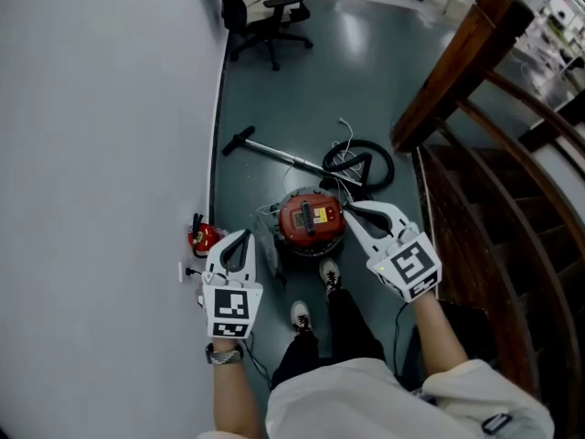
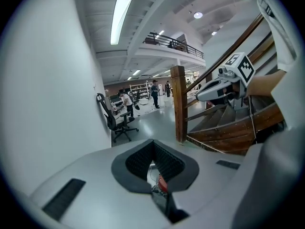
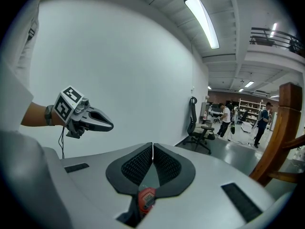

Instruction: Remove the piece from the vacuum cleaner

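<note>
The grey floor (image 1: pixel 274 108) holds a vacuum cleaner (image 1: pixel 311 219) between wall (image 1: pixel 101 108) and staircase (image 1: pixel 475 181); left tool (image 1: pixel 245 236) and right tool (image 1: pixel 349 207) closed, empty.

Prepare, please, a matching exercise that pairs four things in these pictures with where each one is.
Things:
1 vacuum cleaner
2 office chair
3 wooden staircase
4 vacuum wand

Places:
A along the right edge of the head view
B lying flat on the open floor, mid-distance
C far off, beside the white wall
D on the floor just ahead of the shoes

Pairs: 1-D, 2-C, 3-A, 4-B.
</note>
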Tool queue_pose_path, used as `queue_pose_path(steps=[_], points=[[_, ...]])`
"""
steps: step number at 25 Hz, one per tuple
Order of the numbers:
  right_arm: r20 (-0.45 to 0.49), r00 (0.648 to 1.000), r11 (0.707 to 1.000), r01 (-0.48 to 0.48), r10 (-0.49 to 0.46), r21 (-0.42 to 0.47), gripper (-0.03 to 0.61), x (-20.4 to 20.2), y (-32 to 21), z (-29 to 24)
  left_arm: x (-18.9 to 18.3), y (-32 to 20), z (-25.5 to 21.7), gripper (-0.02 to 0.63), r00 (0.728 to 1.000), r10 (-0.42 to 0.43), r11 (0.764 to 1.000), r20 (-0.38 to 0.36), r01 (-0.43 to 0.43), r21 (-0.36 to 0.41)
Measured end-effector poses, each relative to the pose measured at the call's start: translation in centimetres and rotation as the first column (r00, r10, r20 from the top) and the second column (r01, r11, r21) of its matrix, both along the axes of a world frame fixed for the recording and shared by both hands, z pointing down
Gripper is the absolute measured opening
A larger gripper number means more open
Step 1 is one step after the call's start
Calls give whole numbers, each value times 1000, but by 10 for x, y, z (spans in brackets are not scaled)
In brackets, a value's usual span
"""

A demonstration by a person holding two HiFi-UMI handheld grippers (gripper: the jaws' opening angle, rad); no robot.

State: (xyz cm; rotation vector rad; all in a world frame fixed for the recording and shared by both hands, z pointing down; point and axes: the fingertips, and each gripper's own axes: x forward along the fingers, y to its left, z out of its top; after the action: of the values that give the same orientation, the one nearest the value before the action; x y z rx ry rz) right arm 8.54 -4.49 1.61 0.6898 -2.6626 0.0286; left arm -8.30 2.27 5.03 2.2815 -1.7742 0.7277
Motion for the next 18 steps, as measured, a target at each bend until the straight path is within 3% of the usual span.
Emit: queue_pose_path(steps=[18], points=[[-49,999,982,10,-20,-190,31,-16,-35,117,-11,-20,114,2,996,-71,988,-49,63,-138]])
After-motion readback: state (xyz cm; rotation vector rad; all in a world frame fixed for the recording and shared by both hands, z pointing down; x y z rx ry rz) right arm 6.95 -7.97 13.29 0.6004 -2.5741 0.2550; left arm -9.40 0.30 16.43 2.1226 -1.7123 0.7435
